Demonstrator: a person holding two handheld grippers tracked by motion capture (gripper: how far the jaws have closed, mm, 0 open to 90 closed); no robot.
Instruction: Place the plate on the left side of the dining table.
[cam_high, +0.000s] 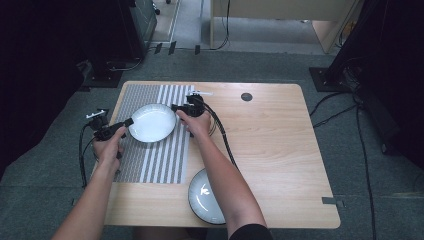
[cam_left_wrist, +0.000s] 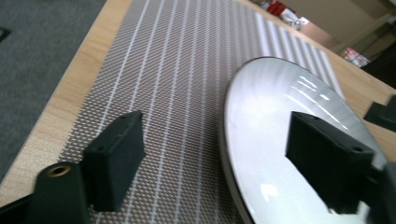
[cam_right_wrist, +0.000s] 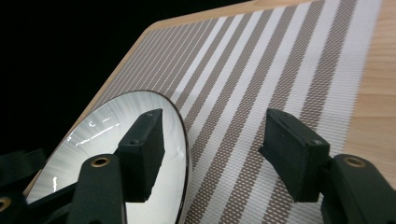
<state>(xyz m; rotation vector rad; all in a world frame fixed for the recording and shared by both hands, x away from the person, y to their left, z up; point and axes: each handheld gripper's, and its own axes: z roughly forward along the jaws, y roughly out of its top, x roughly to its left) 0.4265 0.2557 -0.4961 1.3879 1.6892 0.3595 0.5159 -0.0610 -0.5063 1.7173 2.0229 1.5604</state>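
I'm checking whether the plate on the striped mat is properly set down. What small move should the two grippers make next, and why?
Probably draw both grippers straight back from the white plate. It lies flat on the striped mat, and the left gripper and right gripper both stand open astride its rim with no fingers pressing on it, so backing off level should clear it without nudging it.

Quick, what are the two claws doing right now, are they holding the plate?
Left claw: open, jaws either side of the round white plate's rim, not pressing it.
Right claw: open, straddling the same plate's rim, holding nothing.
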